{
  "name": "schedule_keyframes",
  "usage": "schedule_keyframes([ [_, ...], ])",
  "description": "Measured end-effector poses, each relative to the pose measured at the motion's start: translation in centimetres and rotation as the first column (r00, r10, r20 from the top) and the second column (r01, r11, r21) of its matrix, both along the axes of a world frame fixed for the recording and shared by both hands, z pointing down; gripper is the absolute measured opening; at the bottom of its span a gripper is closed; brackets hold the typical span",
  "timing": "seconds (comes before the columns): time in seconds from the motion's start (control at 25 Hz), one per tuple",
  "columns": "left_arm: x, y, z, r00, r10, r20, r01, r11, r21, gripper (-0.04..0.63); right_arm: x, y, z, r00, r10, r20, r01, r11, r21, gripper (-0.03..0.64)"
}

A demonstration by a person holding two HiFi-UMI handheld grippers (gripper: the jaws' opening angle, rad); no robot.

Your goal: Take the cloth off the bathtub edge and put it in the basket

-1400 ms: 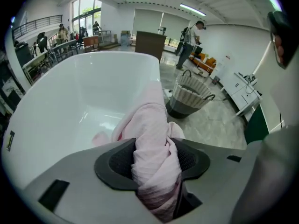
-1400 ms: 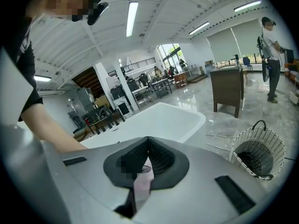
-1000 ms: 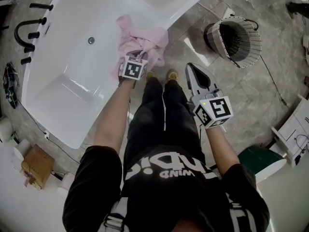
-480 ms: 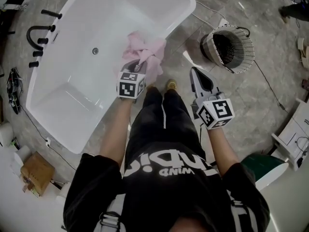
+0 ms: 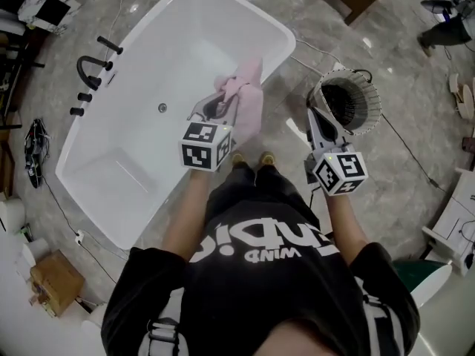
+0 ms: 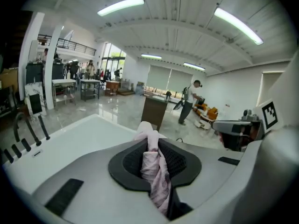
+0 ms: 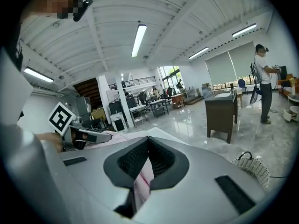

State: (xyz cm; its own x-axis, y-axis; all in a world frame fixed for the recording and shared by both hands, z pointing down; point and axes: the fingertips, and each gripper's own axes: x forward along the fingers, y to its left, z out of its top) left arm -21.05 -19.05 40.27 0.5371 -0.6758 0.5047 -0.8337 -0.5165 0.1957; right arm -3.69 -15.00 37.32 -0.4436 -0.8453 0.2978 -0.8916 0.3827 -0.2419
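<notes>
Hanging from the left gripper point(image 5: 217, 107), the pink cloth point(image 5: 249, 99) is pinched between nearly closed jaws and held over the tub's point(image 5: 185, 54) near edge. The right gripper point(image 5: 316, 119) is seen shut, with nothing gripped, near the basket point(image 5: 371, 104).

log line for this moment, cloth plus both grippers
left gripper: shut on pink cloth, over bathtub edge | right gripper: jaws together, near basket | cloth not yet in basket
</notes>
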Motion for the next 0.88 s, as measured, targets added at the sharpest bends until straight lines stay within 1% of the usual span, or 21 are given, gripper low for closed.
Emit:
schedule_keyframes([
  [0.12,1.2,-0.4,-5.5,0.998,0.034,-0.05,-0.029,0.996,0.088,0.063,0.4,-0.1,-2.8,0.999,0.024,0.025,-0.025,0.998,0.05,0.011],
  [0.2,2.1,-1.0,-9.2,0.995,0.067,-0.075,-0.055,0.986,0.158,0.063,0.4,-0.2,-4.2,0.999,0.032,0.025,-0.034,0.996,0.085,0.011],
  [0.36,3.4,-1.4,-16.2,0.985,0.123,-0.118,-0.084,0.952,0.295,0.063,0.6,0.1,-5.5,0.998,0.052,0.031,-0.056,0.992,0.116,0.011],
  [0.44,4.0,-1.4,-18.6,0.98,0.154,-0.128,-0.102,0.934,0.342,0.063,0.9,0.3,-5.7,0.997,0.067,0.033,-0.071,0.99,0.123,0.011],
  [0.52,4.5,-1.5,-19.7,0.975,0.176,-0.137,-0.116,0.924,0.364,0.063,1.1,0.4,-5.7,0.996,0.083,0.033,-0.086,0.988,0.125,0.011],
  [0.68,5.2,-2.0,-19.9,0.967,0.207,-0.147,-0.141,0.919,0.367,0.063,1.4,0.7,-5.7,0.992,0.117,0.034,-0.121,0.985,0.122,0.011],
  [0.88,6.6,-2.1,-19.0,0.948,0.285,-0.142,-0.219,0.908,0.357,0.063,2.4,1.6,-5.1,0.978,0.206,0.035,-0.209,0.971,0.114,0.011],
])
